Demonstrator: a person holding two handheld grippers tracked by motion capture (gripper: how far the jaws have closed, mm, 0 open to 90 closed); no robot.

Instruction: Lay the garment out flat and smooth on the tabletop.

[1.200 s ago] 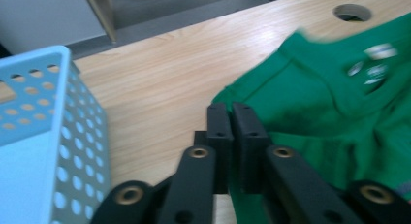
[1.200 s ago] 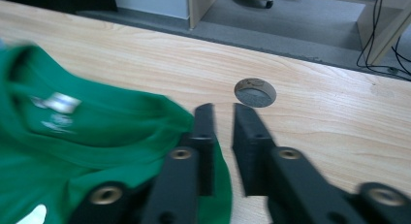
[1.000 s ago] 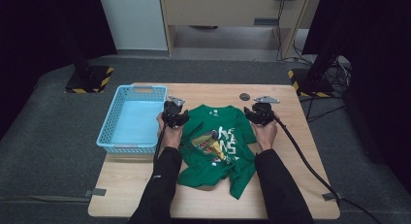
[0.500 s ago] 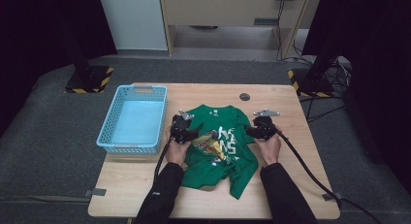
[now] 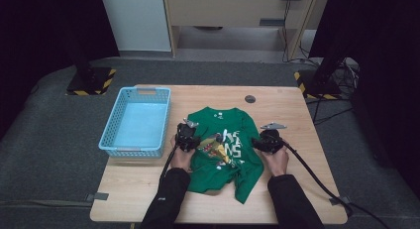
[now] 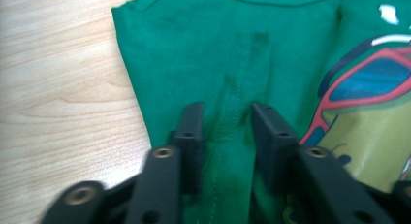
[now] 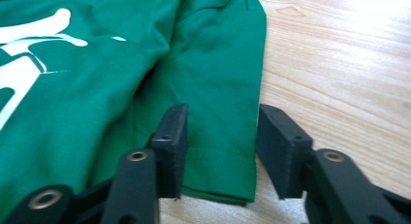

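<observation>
Between each hand-held gripper's (image 6: 225, 132) (image 7: 220, 136) closing, still-spread jaws lies a green T-shirt (image 5: 223, 140) sleeve, unpinched.

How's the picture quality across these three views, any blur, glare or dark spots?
High view: table evenly lit, surroundings fall into darkness, slightly soft overall. Left gripper view: shirt fairly sharp, the near jaws blurred. Right gripper view: bright glare washes out the wood at top right, sleeve in focus.

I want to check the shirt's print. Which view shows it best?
The high view: the whole print lies in sight on the green shirt. The left gripper view catches just a red-rimmed, blue and olive part at its right edge; the right gripper view just some white lettering.
</observation>
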